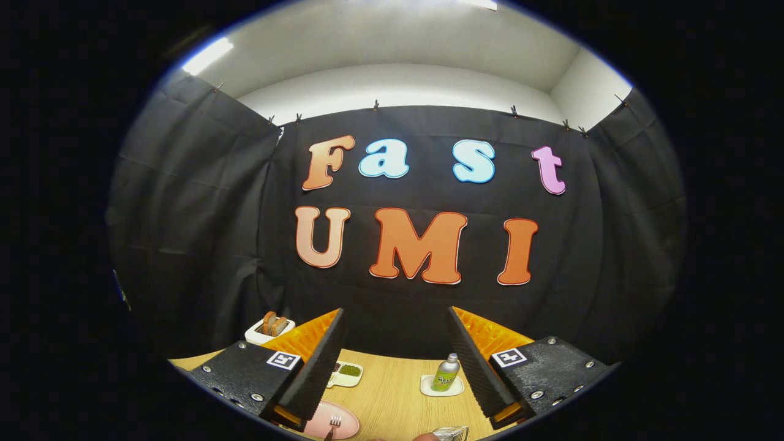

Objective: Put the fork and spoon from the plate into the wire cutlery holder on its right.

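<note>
While the hand-held gripper [392, 367] hangs wide open and empty above the tabletop [398, 392], the fork [334, 424] lies on the pink plate [346, 422]; the wire holder [450, 433] is probably just right. Reaching is the step; next, lower onto the fork.

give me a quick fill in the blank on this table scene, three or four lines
1. The gripper has its fingers spread ____, holding nothing.
2. The fork lies on the pink ____.
3. The green bottle stands on a white ____, between the fingers.
4. The wire holder sits to the ____ of the plate.

Missing words: open; plate; coaster; right
</note>
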`<state>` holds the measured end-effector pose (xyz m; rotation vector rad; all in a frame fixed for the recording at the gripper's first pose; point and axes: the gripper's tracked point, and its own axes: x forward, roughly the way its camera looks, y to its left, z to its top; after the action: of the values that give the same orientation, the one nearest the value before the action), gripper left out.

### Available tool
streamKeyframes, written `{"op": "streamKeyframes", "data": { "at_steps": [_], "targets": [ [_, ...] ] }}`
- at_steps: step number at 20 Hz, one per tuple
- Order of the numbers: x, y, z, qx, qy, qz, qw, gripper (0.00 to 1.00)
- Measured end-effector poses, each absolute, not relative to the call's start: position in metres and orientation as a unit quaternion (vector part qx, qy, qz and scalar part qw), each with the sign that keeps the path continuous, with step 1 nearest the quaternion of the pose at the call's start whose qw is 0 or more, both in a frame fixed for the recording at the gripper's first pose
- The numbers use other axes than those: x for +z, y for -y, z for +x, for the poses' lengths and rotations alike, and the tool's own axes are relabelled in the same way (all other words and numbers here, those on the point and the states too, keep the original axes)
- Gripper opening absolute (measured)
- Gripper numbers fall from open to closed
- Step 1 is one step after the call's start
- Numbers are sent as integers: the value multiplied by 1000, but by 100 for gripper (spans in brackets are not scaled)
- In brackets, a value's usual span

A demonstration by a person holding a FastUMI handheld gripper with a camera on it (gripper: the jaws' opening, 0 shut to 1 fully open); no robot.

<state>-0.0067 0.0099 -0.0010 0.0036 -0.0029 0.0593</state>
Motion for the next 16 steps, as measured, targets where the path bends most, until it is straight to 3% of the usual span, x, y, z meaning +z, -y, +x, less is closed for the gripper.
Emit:
{"op": "streamKeyframes", "data": {
  "at_steps": [16],
  "targets": [
    [-18, -23, -9, 50, -17, -7, 999, 97]
  ]
}}
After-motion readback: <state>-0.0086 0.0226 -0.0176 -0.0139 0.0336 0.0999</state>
